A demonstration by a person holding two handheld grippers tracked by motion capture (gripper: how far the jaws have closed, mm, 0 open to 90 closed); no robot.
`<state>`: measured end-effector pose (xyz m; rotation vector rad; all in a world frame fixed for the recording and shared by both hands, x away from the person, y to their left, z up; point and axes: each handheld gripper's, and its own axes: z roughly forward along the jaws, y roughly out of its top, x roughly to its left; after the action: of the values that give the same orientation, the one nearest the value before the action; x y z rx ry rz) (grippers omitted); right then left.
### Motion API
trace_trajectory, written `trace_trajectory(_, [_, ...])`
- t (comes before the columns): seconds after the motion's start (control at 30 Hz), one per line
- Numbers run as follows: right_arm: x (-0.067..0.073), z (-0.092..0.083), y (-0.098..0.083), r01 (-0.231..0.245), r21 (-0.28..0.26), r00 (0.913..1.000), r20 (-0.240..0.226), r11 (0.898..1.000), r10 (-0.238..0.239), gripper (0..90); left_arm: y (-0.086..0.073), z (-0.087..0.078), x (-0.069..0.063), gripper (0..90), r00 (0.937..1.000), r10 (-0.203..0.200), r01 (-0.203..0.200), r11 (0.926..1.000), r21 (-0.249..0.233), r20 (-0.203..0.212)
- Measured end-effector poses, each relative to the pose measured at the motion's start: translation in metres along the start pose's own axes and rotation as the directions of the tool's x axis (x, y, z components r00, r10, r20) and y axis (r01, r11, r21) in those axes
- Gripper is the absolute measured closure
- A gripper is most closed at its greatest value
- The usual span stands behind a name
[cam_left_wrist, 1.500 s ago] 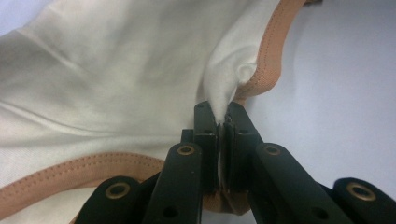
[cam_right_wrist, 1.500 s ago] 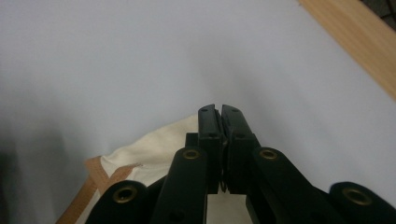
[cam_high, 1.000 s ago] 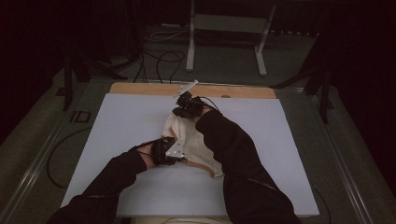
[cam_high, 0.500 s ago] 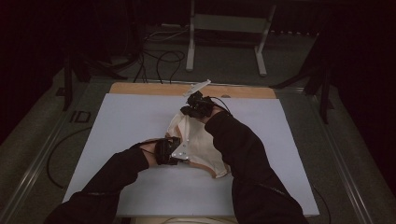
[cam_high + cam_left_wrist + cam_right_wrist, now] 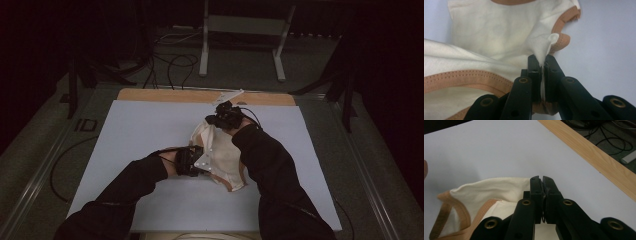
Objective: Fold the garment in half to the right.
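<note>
A small cream cotton garment with tan-brown ribbed trim (image 5: 220, 157) lies bunched near the middle of the white-topped desk (image 5: 140, 130), between the person's two dark-sleeved forearms. The left tool (image 5: 196, 161) sits at the garment's near left edge; in the left gripper view its black jaws are pressed together on a pinched-up fold of the cream cloth (image 5: 541, 48), which puckers up just above the tips, with the tan trim curving away to the left and behind. The right tool (image 5: 220, 119) is at the garment's far end, toward the desk's bare wooden strip (image 5: 165, 95). In the right gripper view its jaws are also pressed together, clamping a thin edge of the garment (image 5: 496, 187), whose cream panel and tan band spread out to the left over the white surface. The cloth spans between the two tools.
</note>
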<state>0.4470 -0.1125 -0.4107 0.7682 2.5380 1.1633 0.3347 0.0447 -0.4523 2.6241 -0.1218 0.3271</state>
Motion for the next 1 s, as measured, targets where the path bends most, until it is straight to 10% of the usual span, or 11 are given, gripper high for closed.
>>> trace_trajectory(1.0, [-0.035,-0.043,-0.064,-0.104,-0.039,0.9931,0.05,0.994,0.106,88.0,0.044,0.028,0.005,85.5,0.9952,0.071,-0.072,0.9971,0.024,0.068])
